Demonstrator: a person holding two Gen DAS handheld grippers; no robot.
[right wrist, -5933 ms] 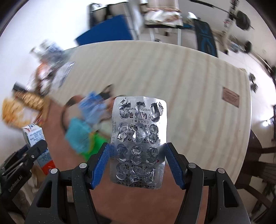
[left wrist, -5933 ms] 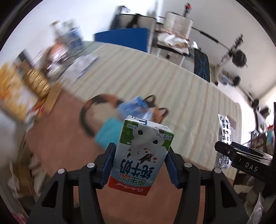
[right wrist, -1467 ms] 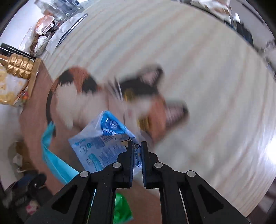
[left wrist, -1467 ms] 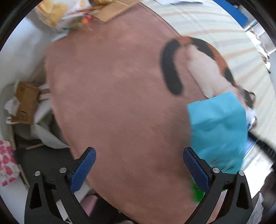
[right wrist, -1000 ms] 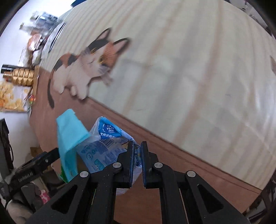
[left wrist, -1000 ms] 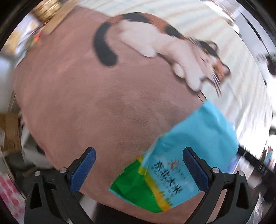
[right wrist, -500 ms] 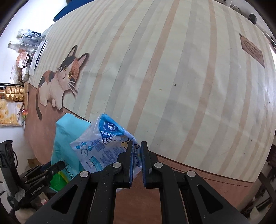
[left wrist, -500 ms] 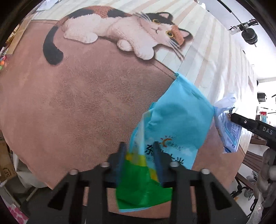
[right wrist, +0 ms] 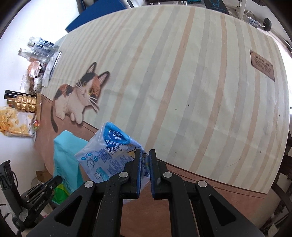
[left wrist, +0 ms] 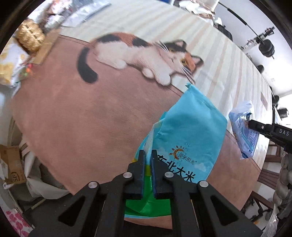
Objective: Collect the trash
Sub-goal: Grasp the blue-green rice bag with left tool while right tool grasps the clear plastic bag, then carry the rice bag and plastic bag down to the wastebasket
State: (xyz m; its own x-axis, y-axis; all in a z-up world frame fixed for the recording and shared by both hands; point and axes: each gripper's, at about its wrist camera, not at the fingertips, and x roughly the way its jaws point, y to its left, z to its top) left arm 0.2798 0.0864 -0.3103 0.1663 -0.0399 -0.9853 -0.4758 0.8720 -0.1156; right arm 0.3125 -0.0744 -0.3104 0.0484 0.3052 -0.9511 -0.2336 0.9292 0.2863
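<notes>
Left hand-held gripper (left wrist: 147,155): jaws just closed, pinching blue-green rice bag (left wrist: 189,131), hanging above the cat-print rug (left wrist: 76,116). Right hand-held gripper (right wrist: 145,155): clamped tight on clear blue-printed wrapper (right wrist: 107,151), lifted beside the bag.

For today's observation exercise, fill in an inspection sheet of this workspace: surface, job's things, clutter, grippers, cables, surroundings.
Surface: striped cat mat, brown border.
Job's things: rice bag and tissue wrapper, both lifted.
Clutter: gold bottle, snack packets, clear bottles along the mat's edge.
Grippers: left gripper has just been closing, fingers pinching the rice bag; right gripper shut on the tissue wrapper.
Cables: nothing seen.
Surroundings: cardboard box, blue panel.
</notes>
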